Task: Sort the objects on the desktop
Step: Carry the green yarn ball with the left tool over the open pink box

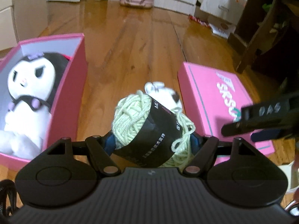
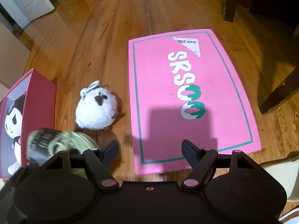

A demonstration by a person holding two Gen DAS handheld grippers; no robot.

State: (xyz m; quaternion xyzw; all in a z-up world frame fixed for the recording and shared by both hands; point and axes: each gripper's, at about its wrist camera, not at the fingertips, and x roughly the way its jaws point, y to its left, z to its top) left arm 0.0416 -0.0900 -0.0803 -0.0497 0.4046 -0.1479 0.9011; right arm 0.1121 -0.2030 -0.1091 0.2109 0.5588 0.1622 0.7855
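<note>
1. Now your left gripper [image 1: 152, 140] has its fingers clenched on the pale green yarn ball [image 1: 134, 115], gripped low at its black label, clear of the wooden floor [image 1: 130, 46].
2. Behind the yarn sits a small white fluffy toy [image 2: 96, 110] on the floor.
3. An open pink box [image 1: 74, 93] with a plush doll [image 1: 28, 85] lies left; a closed pink box [image 2: 186, 93] lies right.
4. Your right gripper [image 2: 150, 150] hovers there, fingers released, holding nothing.
</note>
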